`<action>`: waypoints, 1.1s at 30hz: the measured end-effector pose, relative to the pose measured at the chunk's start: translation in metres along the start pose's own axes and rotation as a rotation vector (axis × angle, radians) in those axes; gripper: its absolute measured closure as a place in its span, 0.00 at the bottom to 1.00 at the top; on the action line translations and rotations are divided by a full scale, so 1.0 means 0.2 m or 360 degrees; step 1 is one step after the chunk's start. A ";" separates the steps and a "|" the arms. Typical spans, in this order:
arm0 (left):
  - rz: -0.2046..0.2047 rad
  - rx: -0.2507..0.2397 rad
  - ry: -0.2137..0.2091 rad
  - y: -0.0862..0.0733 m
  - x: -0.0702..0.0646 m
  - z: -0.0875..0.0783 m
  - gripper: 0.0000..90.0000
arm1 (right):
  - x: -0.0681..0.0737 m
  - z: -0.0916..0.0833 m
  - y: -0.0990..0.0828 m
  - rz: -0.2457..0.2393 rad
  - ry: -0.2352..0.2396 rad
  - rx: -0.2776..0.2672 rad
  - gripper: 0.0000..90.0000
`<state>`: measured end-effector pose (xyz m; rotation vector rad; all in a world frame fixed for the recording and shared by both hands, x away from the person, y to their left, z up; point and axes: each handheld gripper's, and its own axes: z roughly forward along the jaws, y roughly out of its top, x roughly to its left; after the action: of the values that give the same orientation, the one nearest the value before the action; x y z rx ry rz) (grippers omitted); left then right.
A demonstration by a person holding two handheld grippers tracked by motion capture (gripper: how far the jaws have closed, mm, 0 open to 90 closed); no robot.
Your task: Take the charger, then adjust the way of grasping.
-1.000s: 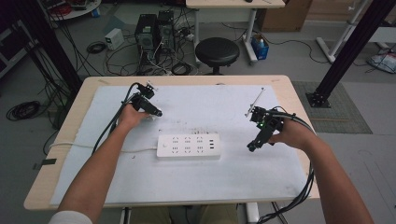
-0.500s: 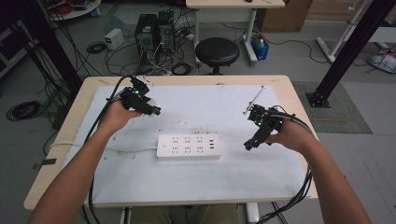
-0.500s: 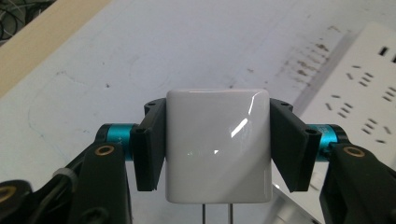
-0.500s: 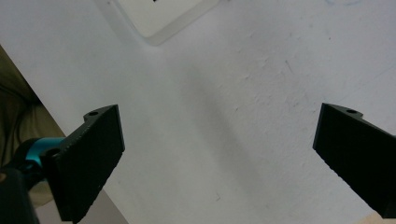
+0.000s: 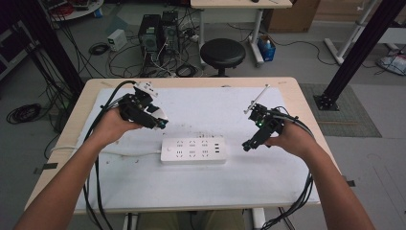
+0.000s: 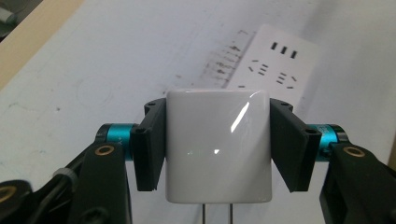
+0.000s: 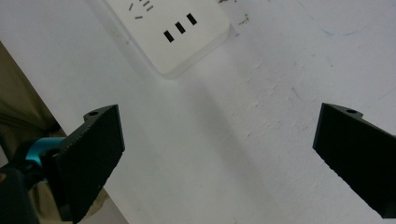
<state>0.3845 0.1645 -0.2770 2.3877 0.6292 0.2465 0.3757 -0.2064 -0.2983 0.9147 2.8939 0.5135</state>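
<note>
A white power strip [image 5: 193, 150] lies flat in the middle of the white mat, its sockets facing up; it also appears in the left gripper view [image 6: 275, 60] and the right gripper view [image 7: 173, 28]. My left gripper [image 5: 160, 121] hovers above the mat, up and left of the strip, shut on a glossy white plug adapter [image 6: 218, 144]. The adapter's two metal prongs [image 6: 217, 214] point back toward the camera. My right gripper [image 5: 249, 143] hangs just right of the strip's end, jaws wide open with nothing between them; its black pads [image 7: 91, 149] frame bare mat.
The strip's white cord [image 5: 115, 152] runs left across the mat to the table edge. A thin metal rod [image 5: 256, 98] lies at the mat's back right. Black cables trail from both grippers. A stool [image 5: 221, 51] and computer boxes stand beyond the table.
My left hand has lifted and swung back toward the strip with the adapter in its jaws. The right hand has barely shifted and stays open.
</note>
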 end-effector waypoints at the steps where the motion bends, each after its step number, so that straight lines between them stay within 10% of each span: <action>1: 0.0017 -0.0010 -0.0012 0.00 -0.02 -0.01 0.47 | 0.00 0.00 0.00 0.0004 -0.0003 -0.0008 0.01; 25: 0.0216 -0.0040 -0.0128 -0.03 -0.14 -0.06 0.47 | 0.03 -0.02 0.01 0.0075 0.0004 -0.0056 0.01; 33: 0.0276 -0.0087 -0.0166 0.00 -0.17 -0.04 0.47 | 0.00 -0.03 -0.04 0.0226 0.0064 -0.0131 0.01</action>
<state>0.3524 0.1518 -0.2707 2.3871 0.3633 0.2088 0.3696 -0.2135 -0.2956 1.1151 2.8319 0.6638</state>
